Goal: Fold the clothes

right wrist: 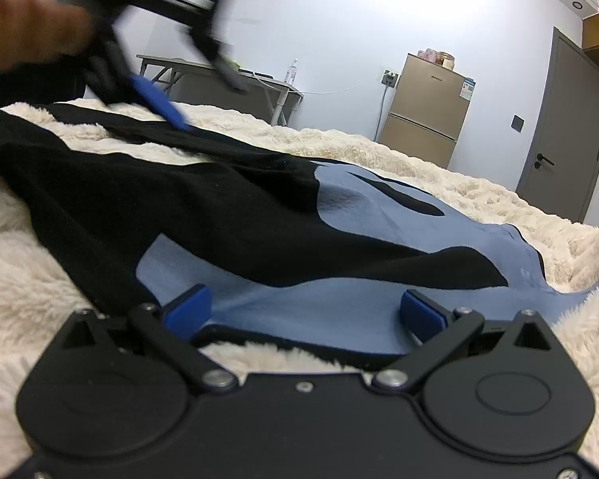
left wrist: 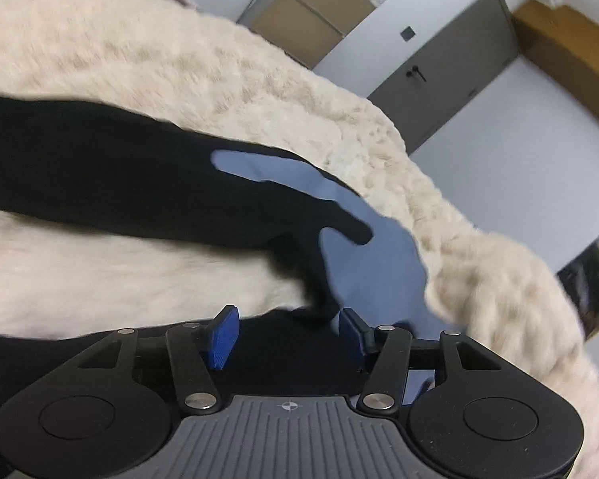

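Garment (right wrist: 259, 215) black and blue, spread on fluffy bed blanket (right wrist: 439, 159) | left hand-held gripper (left wrist: 287, 335) parted, nothing clamped | right hand-held gripper (right wrist: 305, 313) wide apart over near hem, ungripped

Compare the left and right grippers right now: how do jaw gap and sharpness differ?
1. The left gripper has a narrower jaw gap; the right gripper is spread wider.
2. In the right wrist view the left gripper is blurred above the garment's far side, while the right gripper sits sharp at the black and blue garment's near hem.
Shared: blue pads, open jaws clamping nothing, the garment below on a cream fleece blanket.
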The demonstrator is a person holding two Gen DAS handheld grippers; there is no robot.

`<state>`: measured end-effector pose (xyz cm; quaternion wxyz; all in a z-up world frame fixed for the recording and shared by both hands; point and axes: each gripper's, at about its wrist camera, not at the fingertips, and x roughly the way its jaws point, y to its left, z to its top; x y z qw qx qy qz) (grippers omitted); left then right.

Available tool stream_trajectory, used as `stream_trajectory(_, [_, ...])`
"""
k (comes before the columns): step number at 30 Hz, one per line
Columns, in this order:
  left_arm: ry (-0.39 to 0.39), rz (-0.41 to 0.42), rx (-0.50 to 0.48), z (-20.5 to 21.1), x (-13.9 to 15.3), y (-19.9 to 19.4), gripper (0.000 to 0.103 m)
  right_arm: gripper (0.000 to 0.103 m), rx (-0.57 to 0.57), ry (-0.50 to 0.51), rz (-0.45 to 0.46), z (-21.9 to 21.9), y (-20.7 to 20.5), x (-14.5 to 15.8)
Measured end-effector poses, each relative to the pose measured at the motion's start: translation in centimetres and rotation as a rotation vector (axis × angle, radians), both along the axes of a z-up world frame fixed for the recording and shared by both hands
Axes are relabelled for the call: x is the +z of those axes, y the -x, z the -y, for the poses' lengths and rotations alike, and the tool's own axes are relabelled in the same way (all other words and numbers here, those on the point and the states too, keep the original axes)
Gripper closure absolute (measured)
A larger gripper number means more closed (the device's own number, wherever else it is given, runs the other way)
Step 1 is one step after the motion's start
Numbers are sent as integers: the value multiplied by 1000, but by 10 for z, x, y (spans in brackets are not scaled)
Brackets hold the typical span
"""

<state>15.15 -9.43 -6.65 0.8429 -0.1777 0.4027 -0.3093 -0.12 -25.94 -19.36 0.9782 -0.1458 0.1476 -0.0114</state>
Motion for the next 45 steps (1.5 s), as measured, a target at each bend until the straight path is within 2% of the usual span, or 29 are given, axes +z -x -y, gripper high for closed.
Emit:
stream_trajectory(4, [-124, 82, -13, -4, -12, 15, 41, 0, -2, 14, -7, -2, -1, 1])
stream_trajectory(6, [-190, 82, 16, -8, -22, 20, 42, 0, -4, 23, -8, -3, -2, 0])
stream_trajectory(8, [-162, 38, 20, -20, -28, 30, 42, 0, -6, 37, -8, -4, -2, 0])
stream_trajectory(10, [-129, 31, 13, -32, -24, 42, 42, 0, -7, 46, -11, -5, -3, 0])
stream_trajectory(15, [-227, 185, -24, -50, 2, 77, 39, 0, -12, 76, -19, -9, -5, -1])
stream_trajectory(17, [-263, 255, -32, -59, 12, 85, 25, 0, -15, 96, -22, -11, -6, -1])
stream_trajectory(18, [-272, 280, -34, -63, 15, 88, 21, 0, -16, 102, -23, -11, -7, -1])
stream_trajectory(22, [-264, 357, 53, -87, 21, 90, 19, 0, -28, 142, -51, -17, -11, 3])
stream_trajectory(24, [-223, 397, 122, -94, 37, 90, 19, 0, -36, 148, -82, -19, -15, 8])
stream_trajectory(26, [-150, 432, 179, -100, 57, 91, 16, 0, -55, 130, -130, -20, -19, 18])
stream_trajectory(30, [90, 351, 281, -122, 96, 88, 5, 0, -73, 130, -170, -22, -21, 33])
stream_trajectory(31, [152, 331, 295, -129, 103, 88, 3, 0, -89, 96, -188, -22, -21, 40])
stream_trajectory(32, [221, 308, 310, -136, 110, 88, 3, 0, -92, 20, -204, -20, -20, 49])
stream_trajectory(33, [234, 310, 305, -139, 116, 88, 3, 0, -89, -53, -211, -19, -17, 58])
stream_trajectory(36, [153, 368, 261, -136, 126, 94, 3, 0, -84, -124, -209, -22, -11, 71])
stream_trajectory(38, [40, 401, 207, -125, 121, 100, 3, 0, -111, -145, -208, -30, -4, 80])
stream_trajectory(43, [-214, 400, 145, -90, 83, 103, 3, 0, -163, -195, -238, -37, 16, 81])
stream_trajectory(45, [-341, 378, 62, -69, 64, 101, 3, 0, -174, -196, -247, -37, 26, 70])
